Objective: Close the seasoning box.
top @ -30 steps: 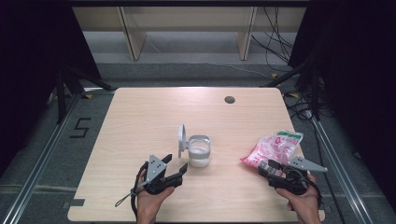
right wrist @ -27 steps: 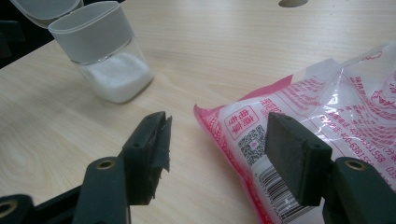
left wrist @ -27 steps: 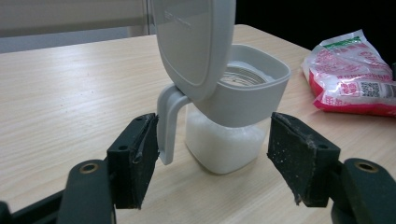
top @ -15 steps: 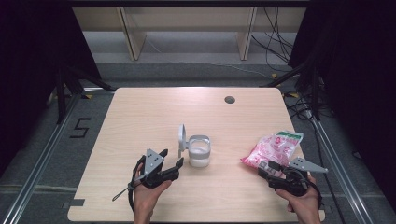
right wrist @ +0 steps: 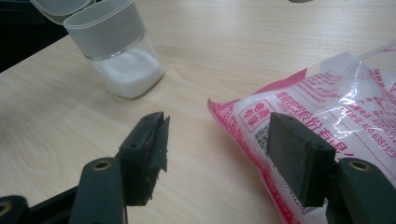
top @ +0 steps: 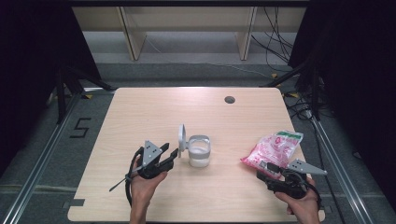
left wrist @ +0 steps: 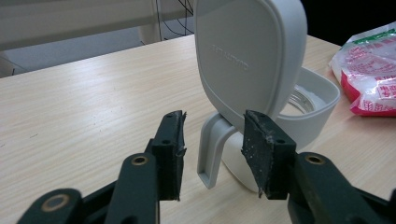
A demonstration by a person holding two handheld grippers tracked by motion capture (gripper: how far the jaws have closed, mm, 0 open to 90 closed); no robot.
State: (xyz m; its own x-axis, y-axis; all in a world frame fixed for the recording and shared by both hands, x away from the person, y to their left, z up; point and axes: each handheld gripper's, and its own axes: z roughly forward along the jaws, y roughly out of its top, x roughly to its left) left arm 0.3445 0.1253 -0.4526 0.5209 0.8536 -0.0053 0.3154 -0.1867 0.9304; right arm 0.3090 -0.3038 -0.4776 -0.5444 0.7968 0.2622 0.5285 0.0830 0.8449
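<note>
A pale grey jar (top: 199, 150) of white grains was seen, its lid (left wrist: 250, 56) pale grey; the bag (right wrist: 322, 126) was pink and white with green trim; the table (top: 140, 112) showed light wood grain.

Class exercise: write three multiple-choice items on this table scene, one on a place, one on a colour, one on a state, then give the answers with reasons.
1. Where does the bag lie?
A. at the table's right side
B. at its far left corner
C. inside the jar

2. What colour is the powder in the jar?
A. brown
B. white
C. green

3. How is the jar's lid?
A. shut flat
B. lying loose on the table
C. flipped up, open

Answers: 1 A, the high view shows it near the right claw. 2 B, the right gripper view shows white powder through the clear wall. 3 C, the left gripper view shows it standing upright on its hinge.
</note>
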